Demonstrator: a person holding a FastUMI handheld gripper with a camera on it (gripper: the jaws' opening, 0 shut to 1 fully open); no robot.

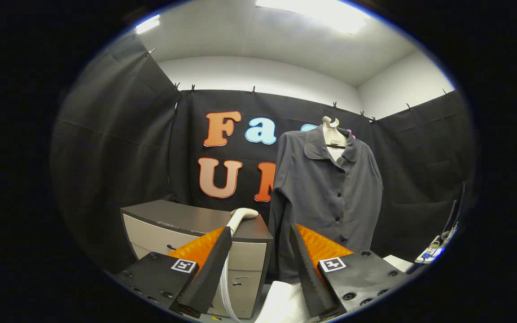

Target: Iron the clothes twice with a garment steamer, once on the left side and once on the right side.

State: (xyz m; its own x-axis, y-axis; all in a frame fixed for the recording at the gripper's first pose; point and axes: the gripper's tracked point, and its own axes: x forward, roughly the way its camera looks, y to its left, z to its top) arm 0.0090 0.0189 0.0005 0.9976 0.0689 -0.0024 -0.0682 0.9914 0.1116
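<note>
Two fingers of the gripper [258, 233] spread apart, empty, lined up toward the steamer [242, 216] resting on the cabinet [186, 220], shirt [326, 197] hanging right, ready for ironing

the button-up shirt [328, 197] is dark slate grey with small dark buttons down the front, hung over a cream-white mannequin neck [332, 131]. the garment steamer [240, 217] head is cream, its hose white with fine ribbing. the drawer cabinet [186, 237] has a dark brown top and pale beige fronts (dark handles). white cloth [281, 303] lies between the open jaws.
</note>
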